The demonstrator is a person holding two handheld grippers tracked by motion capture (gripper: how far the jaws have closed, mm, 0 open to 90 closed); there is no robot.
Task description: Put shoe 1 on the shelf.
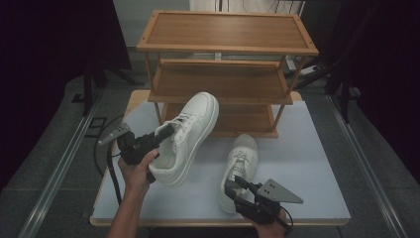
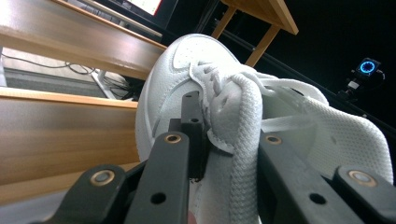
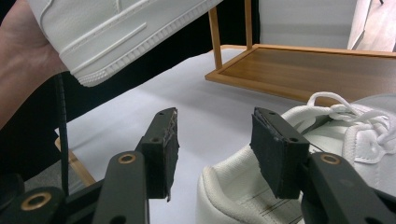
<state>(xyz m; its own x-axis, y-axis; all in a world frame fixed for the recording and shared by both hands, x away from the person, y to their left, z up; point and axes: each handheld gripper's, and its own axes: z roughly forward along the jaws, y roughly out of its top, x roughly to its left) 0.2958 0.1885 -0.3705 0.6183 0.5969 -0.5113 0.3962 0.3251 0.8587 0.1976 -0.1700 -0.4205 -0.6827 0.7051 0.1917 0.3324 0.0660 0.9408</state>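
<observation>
A white sneaker (image 1: pixel 190 134) hangs tilted above the table, toe toward the wooden rack, with my left gripper (image 1: pixel 166 133) shut on it. In the left gripper view the jaws of my left gripper (image 2: pixel 229 135) pinch the tongue and laced upper of this sneaker (image 2: pixel 182 70). A second white sneaker (image 1: pixel 241 161) lies on the table, toe pointing at the rack. My right gripper (image 1: pixel 236 187) stands open just behind its heel. In the right gripper view my right gripper (image 3: pixel 212 149) has nothing between its pads, and the heel of the second sneaker (image 3: pixel 243 196) sits low beside the right pad.
A three-tier wooden shoe rack (image 1: pixel 223 44) stands at the back of the pale table (image 1: pixel 307 163); its bottom shelf (image 3: pixel 317 70) is bare. The lifted sneaker's sole (image 3: pixel 116 32) hangs over the left front of the table. Dark floor surrounds the table.
</observation>
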